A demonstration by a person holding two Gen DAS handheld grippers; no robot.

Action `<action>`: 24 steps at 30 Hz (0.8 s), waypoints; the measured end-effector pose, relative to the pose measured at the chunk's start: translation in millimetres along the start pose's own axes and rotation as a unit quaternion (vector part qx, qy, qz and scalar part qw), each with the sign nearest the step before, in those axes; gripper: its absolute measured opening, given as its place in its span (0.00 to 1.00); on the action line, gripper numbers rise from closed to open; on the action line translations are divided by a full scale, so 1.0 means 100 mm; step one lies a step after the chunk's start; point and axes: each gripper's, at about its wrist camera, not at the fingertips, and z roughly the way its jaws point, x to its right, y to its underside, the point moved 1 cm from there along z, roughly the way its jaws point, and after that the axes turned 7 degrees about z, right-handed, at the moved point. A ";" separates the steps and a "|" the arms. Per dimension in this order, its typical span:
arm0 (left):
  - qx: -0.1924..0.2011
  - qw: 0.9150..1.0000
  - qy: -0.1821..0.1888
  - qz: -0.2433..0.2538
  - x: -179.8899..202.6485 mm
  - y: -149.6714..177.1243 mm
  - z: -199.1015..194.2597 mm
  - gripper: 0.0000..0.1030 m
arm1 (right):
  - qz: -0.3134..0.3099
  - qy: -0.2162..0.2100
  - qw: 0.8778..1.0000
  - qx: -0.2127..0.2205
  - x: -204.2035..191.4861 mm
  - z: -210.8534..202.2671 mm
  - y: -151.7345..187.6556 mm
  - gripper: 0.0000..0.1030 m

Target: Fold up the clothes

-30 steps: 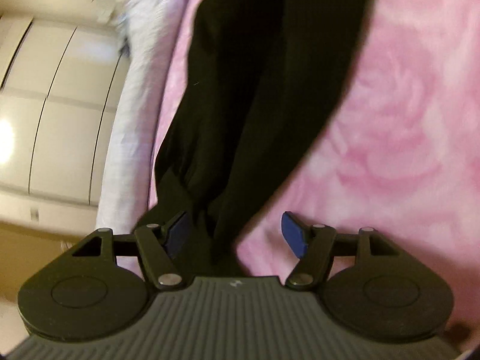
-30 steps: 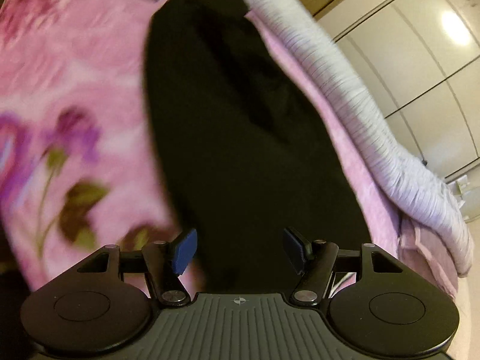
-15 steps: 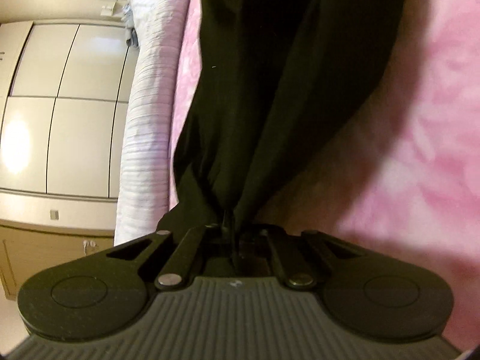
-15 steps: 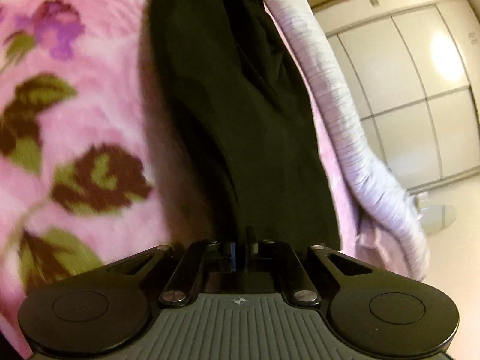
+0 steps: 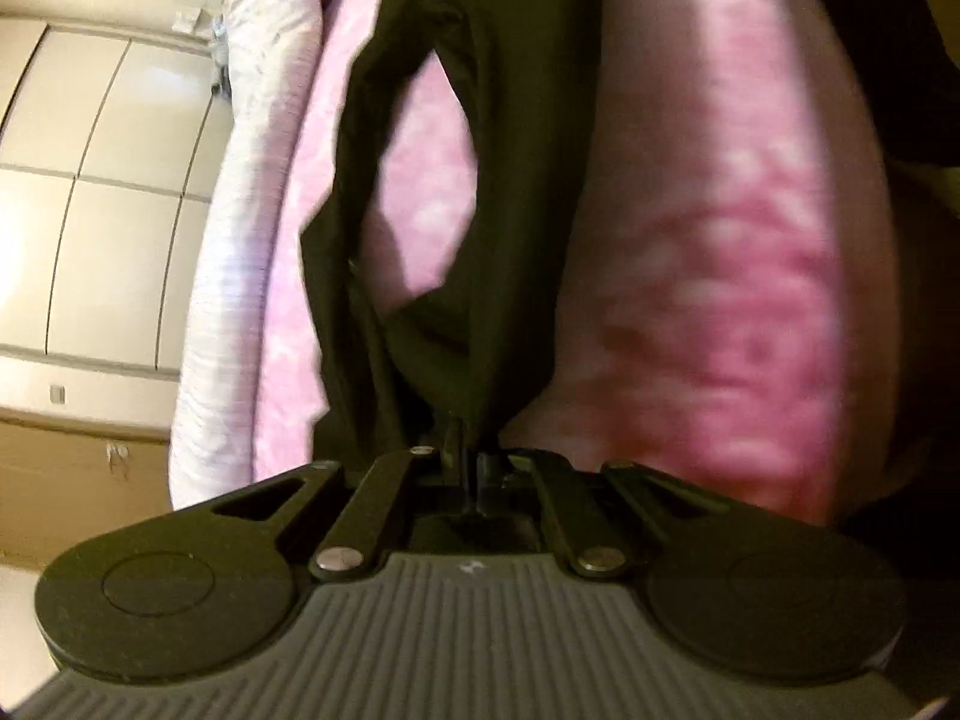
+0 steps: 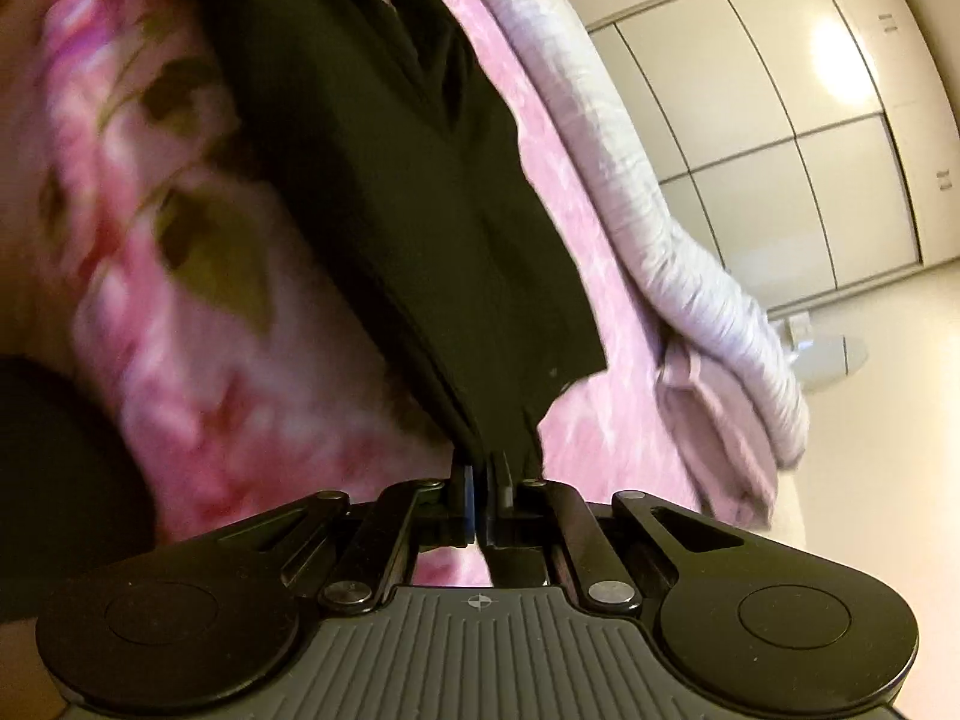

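A black garment (image 5: 528, 192) hangs stretched over a pink flowered blanket (image 5: 720, 276). My left gripper (image 5: 465, 450) is shut on one end of it, and the cloth rises from the closed jaws with an open loop showing pink behind. My right gripper (image 6: 483, 480) is shut on the other end of the black garment (image 6: 384, 168), which runs up and away from the jaws, lifted off the blanket (image 6: 180, 330). The blue pads are almost hidden by the cloth.
A rolled lilac striped quilt (image 5: 240, 252) lies along the bed's edge; it also shows in the right wrist view (image 6: 660, 228). Cream wardrobe doors (image 6: 810, 120) stand beyond the bed. A dark shape (image 6: 54, 480) sits at the lower left of the right wrist view.
Both grippers went from open around the garment to shut on it, then lifted it off the blanket; the cloth now hangs with a gap under it.
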 end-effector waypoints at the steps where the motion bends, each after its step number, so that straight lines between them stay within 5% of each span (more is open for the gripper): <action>1: -0.008 1.000 0.005 -0.010 0.06 0.02 0.02 0.03 | 0.003 -0.004 1.000 -0.006 -0.04 0.00 0.05 0.00; 7: -0.067 0.996 0.003 -0.066 0.04 0.43 -0.04 0.08 | 0.037 -0.008 0.998 -0.055 -0.11 0.08 0.27 0.00; 10: -0.084 0.985 0.010 -0.152 -0.23 0.70 -0.03 0.26 | 0.049 0.021 0.997 -0.061 -0.08 0.01 0.24 0.00; 12: -0.077 0.968 0.030 -0.236 -0.48 0.84 0.05 0.44 | 0.063 0.034 0.996 -0.053 -0.08 -0.03 0.13 0.06; 14: -0.063 0.944 0.058 -0.319 -0.70 0.91 0.15 0.45 | 0.068 0.040 0.996 -0.033 -0.10 -0.08 -0.05 0.36; 16: -0.053 0.926 0.083 -0.365 -0.87 0.98 0.29 0.48 | 0.067 0.039 0.997 -0.003 -0.13 -0.16 -0.26 0.52; 19: -0.045 0.893 0.131 -0.428 -1.10 1.12 0.58 0.49 | 0.070 0.032 0.996 0.038 -0.19 -0.26 -0.58 0.54; 22: -0.047 0.859 0.206 -0.467 -1.20 1.24 0.86 0.38 | 0.075 0.014 0.995 0.069 -0.21 -0.23 -0.90 0.56; 24: -0.035 0.861 0.228 -0.453 -1.17 1.21 0.87 0.12 | 0.070 -0.001 0.994 0.081 -0.24 -0.15 -1.09 0.57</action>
